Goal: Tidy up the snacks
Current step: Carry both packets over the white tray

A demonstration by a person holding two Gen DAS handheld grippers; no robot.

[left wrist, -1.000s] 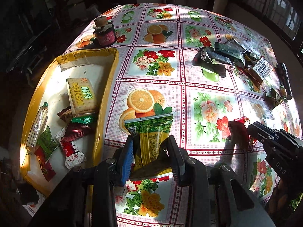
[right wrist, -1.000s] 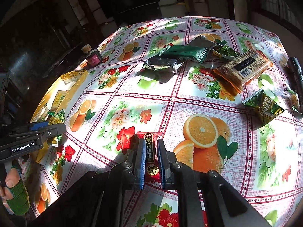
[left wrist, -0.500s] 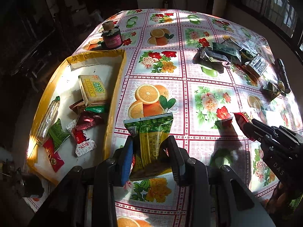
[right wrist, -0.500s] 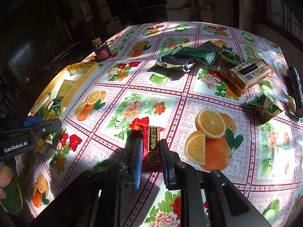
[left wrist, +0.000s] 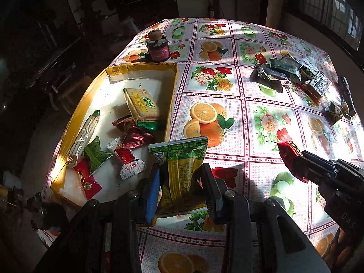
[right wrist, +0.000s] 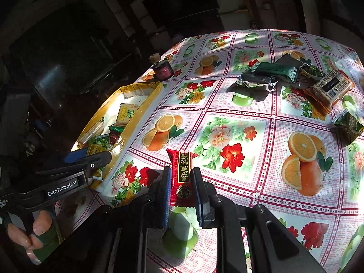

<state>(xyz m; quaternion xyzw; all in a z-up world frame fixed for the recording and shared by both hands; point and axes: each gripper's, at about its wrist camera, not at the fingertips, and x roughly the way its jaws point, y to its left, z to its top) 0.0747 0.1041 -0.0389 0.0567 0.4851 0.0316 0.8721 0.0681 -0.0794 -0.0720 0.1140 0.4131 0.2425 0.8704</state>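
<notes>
My left gripper is shut on a green-and-yellow snack packet, held above the table beside the right wall of the yellow-rimmed box. The box holds a yellow biscuit pack, a long wafer stick and several red and green candies. My right gripper is shut on a red candy packet, lifted above the floral tablecloth; the packet also shows in the left wrist view. The left gripper shows in the right wrist view at the box's near end.
A pile of green and silver wrappers, an orange biscuit pack and a small green packet lie at the far right of the table. A dark jar with a cork stands behind the box. A black flashlight lies near the right edge.
Both grippers rose and pulled back from the table with their packets. The left gripper shifted toward the box; the red candy came off the tablecloth.
</notes>
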